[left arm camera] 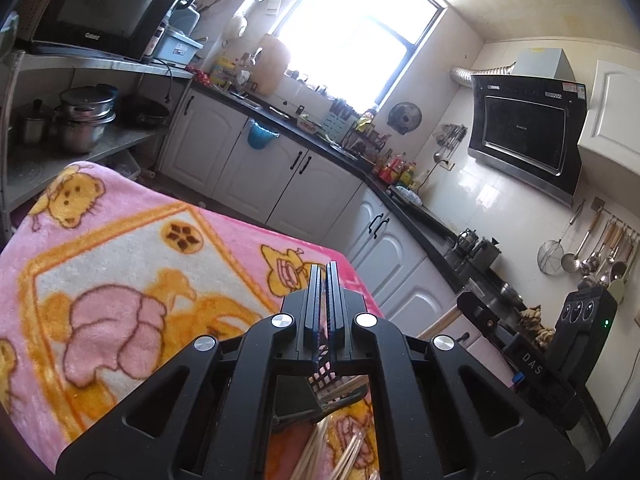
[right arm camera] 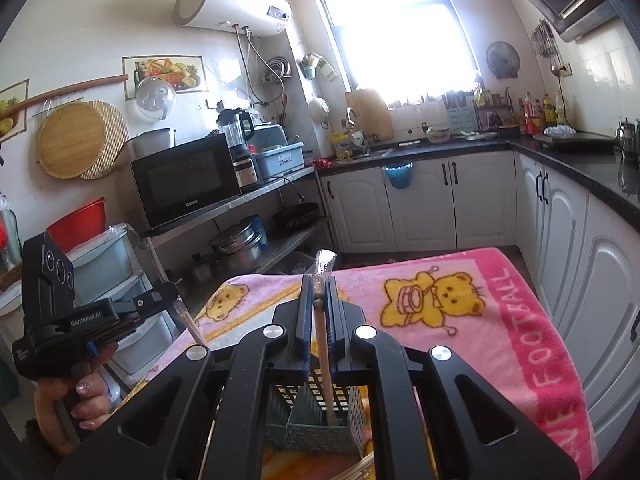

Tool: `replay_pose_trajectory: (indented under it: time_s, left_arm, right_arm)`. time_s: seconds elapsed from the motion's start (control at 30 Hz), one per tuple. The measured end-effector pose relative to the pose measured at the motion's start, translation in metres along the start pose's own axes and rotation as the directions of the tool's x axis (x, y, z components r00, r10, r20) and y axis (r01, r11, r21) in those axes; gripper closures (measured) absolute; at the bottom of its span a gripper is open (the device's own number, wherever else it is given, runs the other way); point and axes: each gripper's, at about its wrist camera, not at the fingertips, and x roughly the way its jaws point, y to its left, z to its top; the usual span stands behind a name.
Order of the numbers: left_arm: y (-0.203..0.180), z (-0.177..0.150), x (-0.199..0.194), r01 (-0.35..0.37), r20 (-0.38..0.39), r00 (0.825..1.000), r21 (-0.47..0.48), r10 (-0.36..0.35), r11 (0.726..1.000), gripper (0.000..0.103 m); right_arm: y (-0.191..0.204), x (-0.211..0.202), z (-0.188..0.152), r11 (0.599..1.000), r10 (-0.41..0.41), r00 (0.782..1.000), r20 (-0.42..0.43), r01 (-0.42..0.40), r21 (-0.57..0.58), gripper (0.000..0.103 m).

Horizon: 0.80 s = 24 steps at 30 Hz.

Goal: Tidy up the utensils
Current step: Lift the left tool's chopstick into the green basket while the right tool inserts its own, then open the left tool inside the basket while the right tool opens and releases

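My right gripper (right arm camera: 319,278) is shut on a pair of plastic-wrapped wooden chopsticks (right arm camera: 325,344). They stand nearly upright, with the lower end inside a grey perforated utensil holder (right arm camera: 316,412) on the pink blanket (right arm camera: 440,308). My left gripper (left arm camera: 323,268) has its jaws nearly together; a thin wrapped stick (right arm camera: 188,322) pokes from it in the right wrist view. It hovers above the blanket (left arm camera: 120,264). Under it lie loose wooden chopsticks (left arm camera: 320,448) and part of the holder (left arm camera: 328,380).
White cabinets (right arm camera: 424,200) with a black counter (right arm camera: 580,160) run along the back and right. A steel rack with a microwave (right arm camera: 184,180) and pots (right arm camera: 236,246) stands at left. The blanket's far edge drops to the floor.
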Motion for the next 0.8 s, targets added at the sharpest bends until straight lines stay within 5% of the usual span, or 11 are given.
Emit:
replay_pose_trajectory:
  time_s: [0.37,0.8]
  left_arm:
    - [0.008,-0.012,-0.014,-0.054,0.03,0.998,-0.002,0.054,0.999,0.1]
    - [0.015,-0.021,-0.038,-0.113,0.062,0.992,-0.022,0.114,0.993,0.039]
  right_arm:
    - [-0.008,-0.026,-0.011,0.999,-0.036,0.999,0.035,0.037,-0.019,0.062]
    - [-0.01,-0.06,-0.037,0.995,-0.082,0.996,0.032,0.084,-0.054,0.037]
